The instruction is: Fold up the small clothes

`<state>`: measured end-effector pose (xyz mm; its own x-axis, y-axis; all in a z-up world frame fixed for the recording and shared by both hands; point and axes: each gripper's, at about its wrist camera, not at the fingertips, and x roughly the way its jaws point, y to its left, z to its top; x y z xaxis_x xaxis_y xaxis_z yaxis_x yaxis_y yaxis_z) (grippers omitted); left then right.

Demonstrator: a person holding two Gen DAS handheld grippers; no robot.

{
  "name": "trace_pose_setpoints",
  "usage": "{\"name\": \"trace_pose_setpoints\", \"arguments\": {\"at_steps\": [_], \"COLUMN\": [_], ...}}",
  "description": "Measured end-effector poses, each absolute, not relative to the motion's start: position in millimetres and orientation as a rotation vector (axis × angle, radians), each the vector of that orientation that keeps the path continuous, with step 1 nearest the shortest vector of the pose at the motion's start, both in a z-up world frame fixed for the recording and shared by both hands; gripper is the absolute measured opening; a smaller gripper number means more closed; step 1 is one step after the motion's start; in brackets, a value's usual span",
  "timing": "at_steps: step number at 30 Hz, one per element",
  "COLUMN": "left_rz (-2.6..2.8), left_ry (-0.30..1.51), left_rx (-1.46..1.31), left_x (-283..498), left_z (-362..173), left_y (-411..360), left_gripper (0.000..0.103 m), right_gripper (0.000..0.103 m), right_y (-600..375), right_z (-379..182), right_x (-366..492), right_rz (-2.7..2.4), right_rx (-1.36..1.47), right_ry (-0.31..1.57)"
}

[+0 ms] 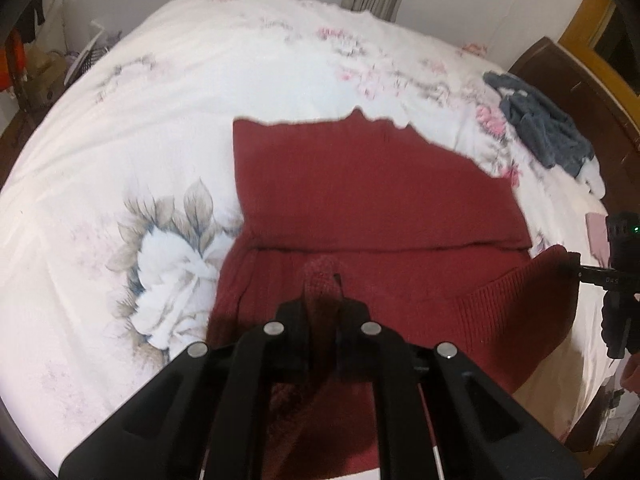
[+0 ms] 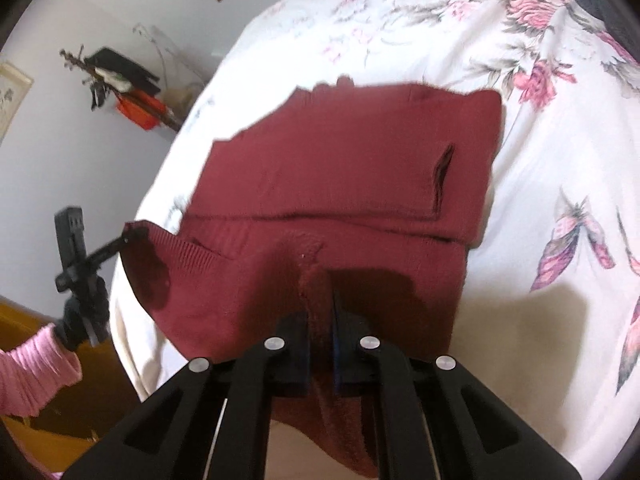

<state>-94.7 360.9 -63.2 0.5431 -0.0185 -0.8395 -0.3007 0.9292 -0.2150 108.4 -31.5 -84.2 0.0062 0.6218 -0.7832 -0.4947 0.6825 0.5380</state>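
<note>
A dark red knitted sweater (image 1: 360, 192) lies on a bed covered by a white sheet with pink and grey flower print (image 1: 120, 120). The garment's far part is folded over itself, making a straight crease across its width; the near part lifts off the bed toward both cameras.

Left tongs (image 1: 322, 312): jaws closed nearly together on a raised pinch of the sweater's near hem, with knit bunched between the black fingers (image 1: 292, 320). In the right wrist view the same tool (image 2: 132, 236) grips the ribbed hem corner at the garment's left edge, held by a black-gloved hand (image 2: 82, 320) with a pink sleeve (image 2: 36, 372).

Right tongs (image 2: 320, 320): jaws narrowed on a vertical ridge of the red knit. In the left wrist view this tool (image 1: 576, 264) clamps the ribbed hem corner at right; white characters on its body are too small to read.

A dark grey fuzzy garment (image 1: 544, 124) lies crumpled near the bed's far right edge, well apart from the sweater.
</note>
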Motion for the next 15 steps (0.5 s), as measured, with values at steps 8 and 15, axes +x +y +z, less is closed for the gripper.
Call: {"name": "trace_pose_setpoints", "arguments": {"at_steps": [8,15], "left_rz": [0.196,0.197], "left_ry": [0.901,0.839], "left_rx": [-0.361,-0.338], "left_x": [-56,8], "left_z": [-35,-27], "left_y": [379,392], "left_gripper": [0.006,0.006], "right_gripper": [0.007,0.002], "right_y": [-37,-23], "right_z": [-58,-34], "right_x": [141,202], "right_rz": [0.846,0.815], "right_rx": [0.183,0.207], "right_ry": [1.213,1.115]}}
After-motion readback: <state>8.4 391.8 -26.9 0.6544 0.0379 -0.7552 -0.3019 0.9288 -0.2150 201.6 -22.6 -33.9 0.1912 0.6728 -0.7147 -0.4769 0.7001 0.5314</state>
